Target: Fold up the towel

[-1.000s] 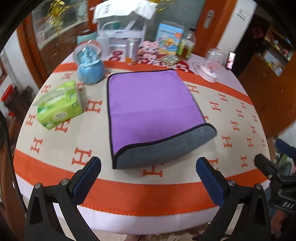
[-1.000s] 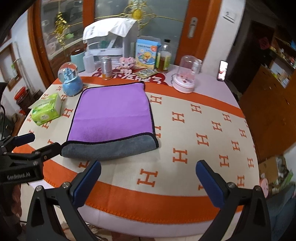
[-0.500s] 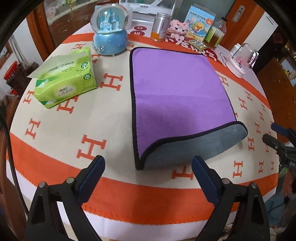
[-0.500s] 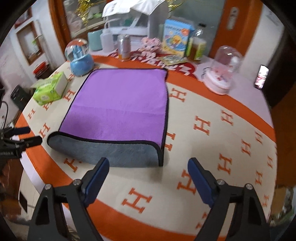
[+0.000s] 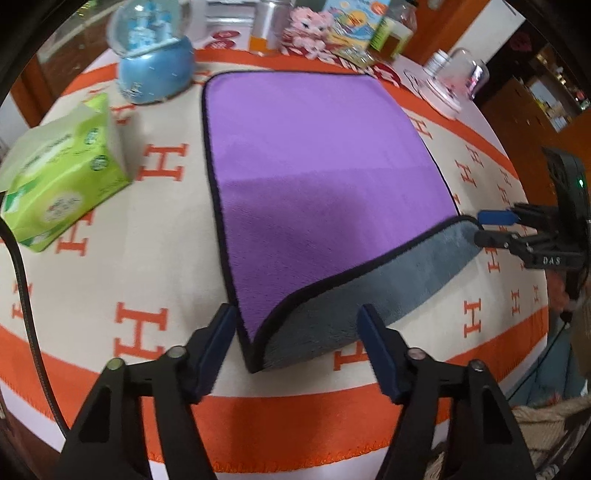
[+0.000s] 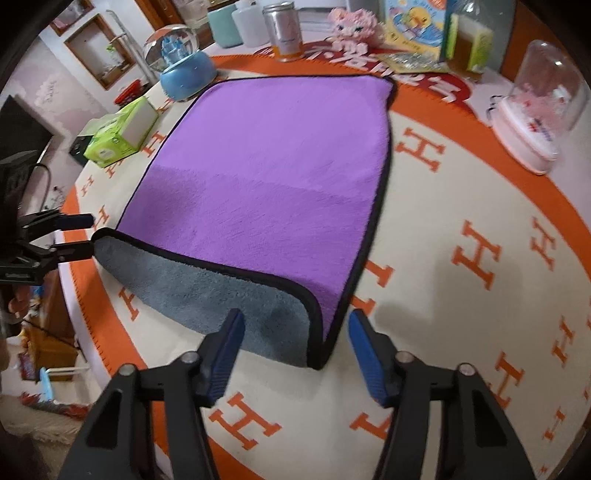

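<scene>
Round table covered by a cream tablecloth (image 5: 173, 243) with orange H motifs and an orange border.

Left side: green tissue pack (image 5: 62, 173) lies near the left edge of the table. Beyond it, toward the far-left edge, a blue snow globe (image 5: 155, 55) with a clear dome stands upright, just beside the far-left corner of the towel.

Centre: purple microfibre towel (image 5: 317, 166) with grey underside and black piping lies folded over once, purple face up. The fold runs along the near edge of the table, where the grey side shows as a rounded roll. The upper layer's near edge sits slightly back from the fold.

Left gripper (image 5: 295, 343): jaws spread wide, holding nothing; blue pads straddle the towel's near-left corner, not visibly touching it. In the right wrist view the left gripper (image 6: 83, 236) shows side-on, its lower tip at the grey corner.

Right gripper (image 6: 295, 350): jaws released, empty; pads flank the towel's near-right corner. In the left wrist view the right gripper (image 5: 487, 229) sits at the right end of the fold, the corner between its two fingers; contact cannot be told.

Far edge of the table: silver can (image 6: 283, 31), pink plush toy (image 6: 351, 27), illustrated box (image 6: 413, 26). Far-right edge: pink base under a clear dome (image 6: 535, 110).
</scene>
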Available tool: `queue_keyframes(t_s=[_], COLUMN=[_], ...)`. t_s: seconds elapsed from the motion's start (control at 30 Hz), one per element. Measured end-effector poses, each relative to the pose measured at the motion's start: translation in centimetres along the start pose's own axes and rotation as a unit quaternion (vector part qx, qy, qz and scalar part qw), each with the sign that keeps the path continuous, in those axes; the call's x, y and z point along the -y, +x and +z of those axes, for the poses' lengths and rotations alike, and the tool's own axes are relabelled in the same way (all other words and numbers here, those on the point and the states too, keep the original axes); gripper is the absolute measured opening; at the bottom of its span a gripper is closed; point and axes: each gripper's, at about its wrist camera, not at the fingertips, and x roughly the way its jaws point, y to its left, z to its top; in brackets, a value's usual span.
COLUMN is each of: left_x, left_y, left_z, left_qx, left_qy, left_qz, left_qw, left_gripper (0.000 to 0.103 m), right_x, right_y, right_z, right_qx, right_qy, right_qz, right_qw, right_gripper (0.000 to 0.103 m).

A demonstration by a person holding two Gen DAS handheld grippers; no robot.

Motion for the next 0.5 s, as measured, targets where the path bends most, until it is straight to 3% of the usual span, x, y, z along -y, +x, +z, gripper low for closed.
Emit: queue_keyframes(t_s=[0.13, 0.3, 0.5], left_x=[-0.1, -0.3, -0.4], left_y=[0.9, 1.2, 1.8], left_z=[0.4, 0.6, 0.5], left_qx=[-0.015, -0.025, -0.038], left_qy=[0.001, -0.001, -0.003], left_qz=[-0.009, -0.012, -0.019], left_qw=[0.9998, 0.9996, 0.9991], left_gripper=[0.053, 0.052, 0.047], right_x=[0.2, 0.8, 1.1], right_y=[0.8, 1.5, 1.8], right_z=[0.2, 0.3, 0.3], right_qx=[-0.016, -0.023, -0.023], right_qy=[-0.006, 0.008, 0.017], right_qz=[0.011, 0.025, 0.035], right_qw=[1.0, 0.999, 0.999], right_gripper=[0.041, 0.033, 0.03])
